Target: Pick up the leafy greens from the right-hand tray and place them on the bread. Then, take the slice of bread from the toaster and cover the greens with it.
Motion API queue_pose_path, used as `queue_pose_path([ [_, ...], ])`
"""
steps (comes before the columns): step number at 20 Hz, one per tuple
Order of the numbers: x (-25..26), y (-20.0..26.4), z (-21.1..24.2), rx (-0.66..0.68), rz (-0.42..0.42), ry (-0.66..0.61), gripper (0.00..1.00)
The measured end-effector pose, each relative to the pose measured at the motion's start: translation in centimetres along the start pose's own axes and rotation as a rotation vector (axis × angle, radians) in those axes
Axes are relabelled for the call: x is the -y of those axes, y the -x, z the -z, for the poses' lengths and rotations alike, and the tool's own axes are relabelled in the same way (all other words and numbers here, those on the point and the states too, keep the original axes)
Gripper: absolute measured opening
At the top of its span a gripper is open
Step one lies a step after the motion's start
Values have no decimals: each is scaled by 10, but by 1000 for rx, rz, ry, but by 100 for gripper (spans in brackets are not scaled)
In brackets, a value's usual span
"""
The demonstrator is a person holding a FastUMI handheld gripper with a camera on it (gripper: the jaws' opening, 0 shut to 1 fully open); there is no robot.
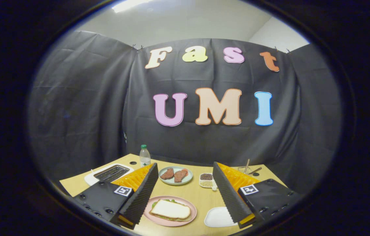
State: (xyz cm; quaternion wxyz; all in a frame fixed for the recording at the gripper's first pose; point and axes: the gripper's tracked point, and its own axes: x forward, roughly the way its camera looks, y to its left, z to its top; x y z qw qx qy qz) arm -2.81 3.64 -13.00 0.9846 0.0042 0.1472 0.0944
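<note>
A clear plastic bottle (pixel 144 156) with a green cap stands upright at the far edge of the wooden table (pixel 201 196). Near the middle of the table sits a pale green plate (pixel 175 175) holding two reddish-brown pieces of meat (pixel 174 174) side by side. Just to the right of it lies a small white divided dish (pixel 207 180) with dark grains in one compartment and lighter ones in the other. Farther back right, thin utensils (pixel 249 167) rest near the table's edge; their kind cannot be told
</note>
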Motion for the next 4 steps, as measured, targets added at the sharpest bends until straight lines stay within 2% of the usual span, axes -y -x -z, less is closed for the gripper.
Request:
queue_pose_path([
  [4, 5, 3, -4, 9, 17, -2, 100],
])
